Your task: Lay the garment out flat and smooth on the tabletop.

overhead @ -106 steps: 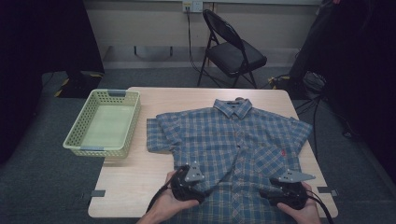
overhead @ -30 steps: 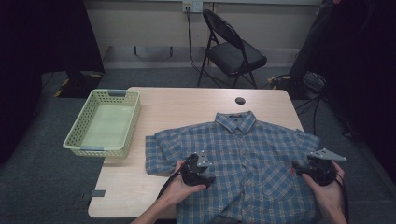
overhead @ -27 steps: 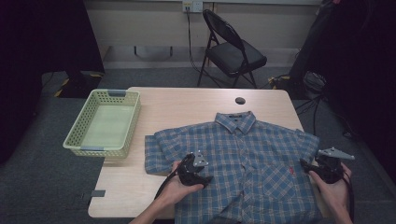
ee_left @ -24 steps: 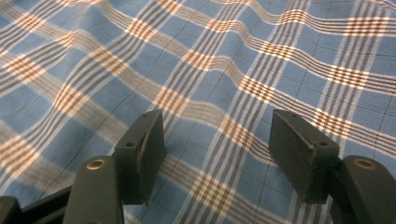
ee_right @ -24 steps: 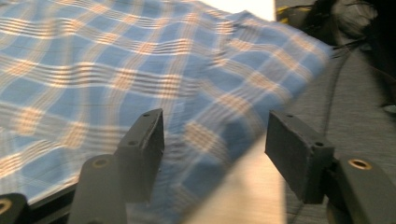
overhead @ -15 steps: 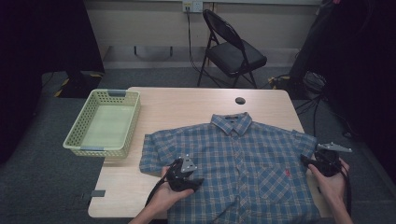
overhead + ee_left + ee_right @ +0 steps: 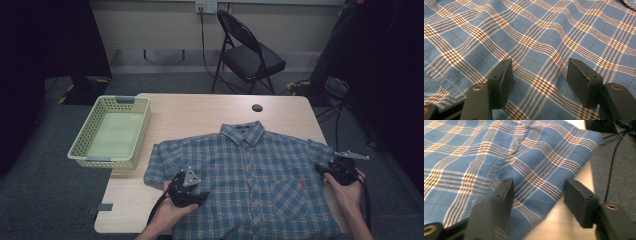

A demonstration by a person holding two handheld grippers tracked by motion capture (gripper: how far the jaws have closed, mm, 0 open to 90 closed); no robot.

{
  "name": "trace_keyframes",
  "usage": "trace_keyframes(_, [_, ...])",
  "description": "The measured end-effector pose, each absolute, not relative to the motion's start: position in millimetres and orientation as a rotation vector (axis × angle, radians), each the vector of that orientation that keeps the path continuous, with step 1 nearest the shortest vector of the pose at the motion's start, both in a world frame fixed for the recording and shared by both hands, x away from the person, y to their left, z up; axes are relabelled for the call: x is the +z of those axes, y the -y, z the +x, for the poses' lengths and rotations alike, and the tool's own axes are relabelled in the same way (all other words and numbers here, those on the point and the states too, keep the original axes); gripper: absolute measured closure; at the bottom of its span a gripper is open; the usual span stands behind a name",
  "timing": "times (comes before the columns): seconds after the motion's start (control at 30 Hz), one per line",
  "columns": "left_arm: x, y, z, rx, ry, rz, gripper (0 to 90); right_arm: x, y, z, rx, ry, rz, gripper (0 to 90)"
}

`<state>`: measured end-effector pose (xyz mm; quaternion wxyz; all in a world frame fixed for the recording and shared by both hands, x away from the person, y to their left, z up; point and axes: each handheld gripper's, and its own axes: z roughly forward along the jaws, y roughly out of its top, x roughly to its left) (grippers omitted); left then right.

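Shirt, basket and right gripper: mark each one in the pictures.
shirt [image 7: 250, 165], high view, on the chest panel.
basket [image 7: 85, 134], high view, on its left wall.
right gripper [image 7: 537, 192], right gripper view, midway between its fingertips.

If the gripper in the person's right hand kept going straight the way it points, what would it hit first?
Most likely the plaid shirt: the right gripper points at the sleeve's edge, its jaws apart with nothing between them. Depth is hard to judge.

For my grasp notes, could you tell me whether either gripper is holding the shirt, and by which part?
Nothing is held. The left gripper stands open over the shirt front; the right gripper, its jaws just closing, straddles the sleeve hem without pinching it.
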<state>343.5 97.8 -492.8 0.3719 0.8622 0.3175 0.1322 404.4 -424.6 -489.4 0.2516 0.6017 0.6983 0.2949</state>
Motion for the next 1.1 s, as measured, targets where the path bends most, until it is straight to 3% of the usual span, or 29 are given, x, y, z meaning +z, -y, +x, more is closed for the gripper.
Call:
trace_keyframes(0.13, [-492, -99, 346, 0.33, -0.809, 2.222, 37.4, -488, 418, 403, 0.833, -1.941, 1.598, 60.3])
trace_keyframes(0.4, [-491, -103, 349, 0.337, -0.824, 2.224, 37.4, -481, 403, 400, 0.807, -1.969, 1.518, 79.6])
trace_keyframes(0.77, [-494, -104, 351, 0.339, -0.809, 2.206, 36.4, -442, 362, 377, 0.977, -1.938, 1.319, 82.5])
trace_keyframes(1.1, [-494, -105, 353, 0.339, -0.805, 2.205, 36.1, -438, 297, 366, 1.069, -2.12, 1.111, 82.5])
